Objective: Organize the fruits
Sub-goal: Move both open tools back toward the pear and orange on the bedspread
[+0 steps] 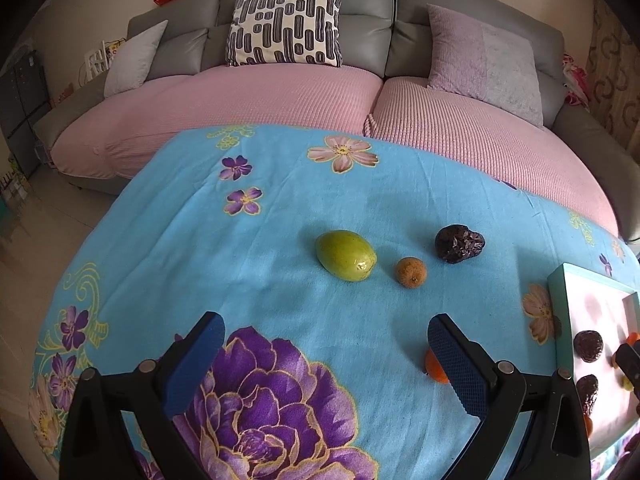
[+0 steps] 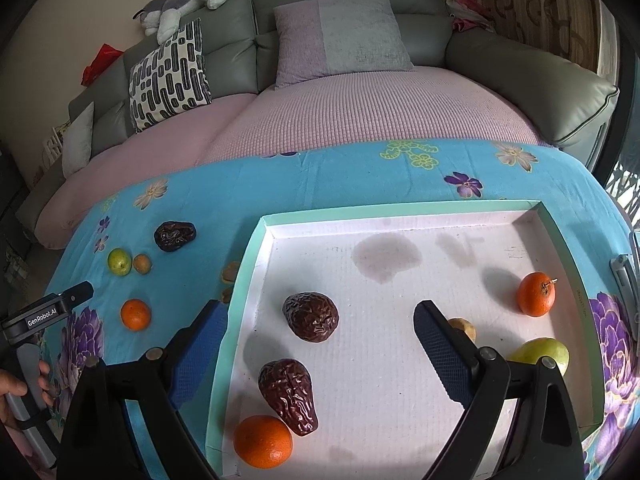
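On the blue floral cloth lie a green fruit [image 1: 346, 255], a small brown fruit [image 1: 411, 272], a dark wrinkled date [image 1: 459, 244] and an orange [image 1: 435, 368], half hidden behind my left gripper's right finger. My left gripper [image 1: 324, 344] is open and empty, just short of these fruits. My right gripper [image 2: 320, 332] is open and empty above the white tray [image 2: 256, 264]. The tray holds two dates [image 2: 311, 316] [image 2: 289, 396], two oranges [image 2: 263, 441] [image 2: 536, 294], a green fruit [image 2: 540, 352] and a small brown fruit [image 2: 464, 328].
A grey sofa with pink covers [image 1: 248, 96] and cushions stands behind the table. The tray's rim [image 1: 560, 304] is at the right in the left wrist view. The left gripper [image 2: 48, 312] and a hand show at the left of the right wrist view.
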### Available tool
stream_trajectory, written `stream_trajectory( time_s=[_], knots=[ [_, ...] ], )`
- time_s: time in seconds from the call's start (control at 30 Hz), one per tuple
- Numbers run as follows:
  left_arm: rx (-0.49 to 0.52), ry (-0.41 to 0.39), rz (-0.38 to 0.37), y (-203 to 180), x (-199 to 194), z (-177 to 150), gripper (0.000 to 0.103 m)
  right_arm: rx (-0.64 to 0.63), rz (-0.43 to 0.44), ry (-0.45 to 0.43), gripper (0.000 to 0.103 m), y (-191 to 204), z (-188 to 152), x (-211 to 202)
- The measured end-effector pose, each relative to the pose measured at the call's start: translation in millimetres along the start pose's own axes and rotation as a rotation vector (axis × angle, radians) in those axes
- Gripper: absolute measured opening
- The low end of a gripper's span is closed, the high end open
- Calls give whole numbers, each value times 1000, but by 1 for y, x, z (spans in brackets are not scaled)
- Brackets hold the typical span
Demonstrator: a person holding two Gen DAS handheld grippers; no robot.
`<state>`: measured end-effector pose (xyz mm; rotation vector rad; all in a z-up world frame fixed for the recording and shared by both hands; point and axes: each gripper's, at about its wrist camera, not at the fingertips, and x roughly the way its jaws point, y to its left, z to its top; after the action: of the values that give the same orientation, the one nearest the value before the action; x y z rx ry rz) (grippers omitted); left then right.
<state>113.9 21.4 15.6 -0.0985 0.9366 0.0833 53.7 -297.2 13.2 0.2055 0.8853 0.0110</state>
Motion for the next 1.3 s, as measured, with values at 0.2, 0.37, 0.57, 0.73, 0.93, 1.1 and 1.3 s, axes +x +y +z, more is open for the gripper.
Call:
stream_trajectory(
  time_s=[0.2, 0.37, 0.57, 0.73, 0.93, 1.1, 1.3],
  knots=[
    [-33, 1, -46, 16, 0, 6, 103, -35, -9, -14, 95, 13, -2, -1],
    [-80, 8, -56, 33, 3, 11, 103, -79, 10, -48, 95, 36, 1, -4],
    [-103, 31, -57, 47, 9, 15, 103, -138, 68, -12, 95, 74, -1, 10],
    [-90, 41, -62, 51, 14, 22, 103, -192, 105, 21, 95, 106, -3, 24],
    [-50, 72, -90, 45, 30, 32, 103, -215, 143, 56, 95, 132, -5, 42],
    [-32, 98, -102, 38, 46, 38, 103, -223, 165, 86, 94, 145, -7, 54],
    [3, 75, -114, 32, 62, 47, 103, -246, 177, 124, 95, 156, -10, 68]
  ],
)
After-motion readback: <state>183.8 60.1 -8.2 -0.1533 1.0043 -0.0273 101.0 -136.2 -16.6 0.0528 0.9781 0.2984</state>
